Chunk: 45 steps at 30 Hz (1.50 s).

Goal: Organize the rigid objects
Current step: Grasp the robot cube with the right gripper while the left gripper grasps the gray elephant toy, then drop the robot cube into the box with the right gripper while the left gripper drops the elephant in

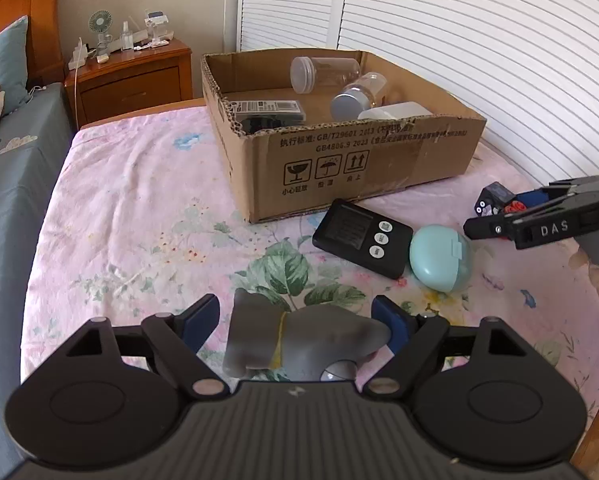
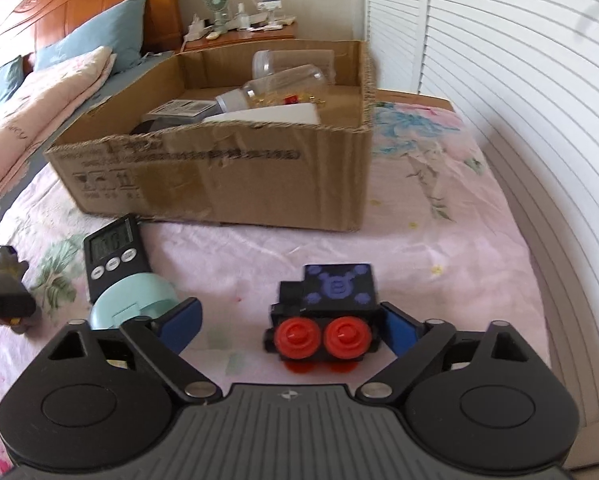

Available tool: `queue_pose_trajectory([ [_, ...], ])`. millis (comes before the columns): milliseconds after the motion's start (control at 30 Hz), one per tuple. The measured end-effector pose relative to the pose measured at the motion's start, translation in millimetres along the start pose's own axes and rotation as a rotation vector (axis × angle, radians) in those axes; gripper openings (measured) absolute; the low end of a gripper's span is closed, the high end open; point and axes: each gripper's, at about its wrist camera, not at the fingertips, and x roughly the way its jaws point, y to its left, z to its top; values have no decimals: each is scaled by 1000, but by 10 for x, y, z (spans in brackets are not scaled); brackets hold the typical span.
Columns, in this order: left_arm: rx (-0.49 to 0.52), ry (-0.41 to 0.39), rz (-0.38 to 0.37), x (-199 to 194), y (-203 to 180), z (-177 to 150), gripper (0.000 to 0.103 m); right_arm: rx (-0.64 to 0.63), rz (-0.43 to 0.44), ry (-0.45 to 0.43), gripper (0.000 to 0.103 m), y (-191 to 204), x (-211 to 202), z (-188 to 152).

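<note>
My left tool gapes around the grey figurine, lying crosswise near the cardboard box; my right tool — spread too — flanks the black toy block, red knobs facing me.

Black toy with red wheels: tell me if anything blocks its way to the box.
Nothing visible does. The toy sits between the right gripper's open fingers, and only bare bedsheet lies between it and the box.
</note>
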Motion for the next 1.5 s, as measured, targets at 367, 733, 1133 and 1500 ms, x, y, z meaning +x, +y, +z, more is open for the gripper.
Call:
queue_pose_trajectory([
  [367,1,21,10,-4,-1,-16,86,-35,-86,1,72,37,4,8],
  [733,117,46,-2,-31,-57,-67,87,-37,-82,8,66,33,-7,16],
  [1133,172,74,-68,-135,-18,21,71,-93,-65,32,59,29,-126,47],
  [1500,188,63,-81,-377,14,261,71,-229,-25,29,57,165,-504,176],
])
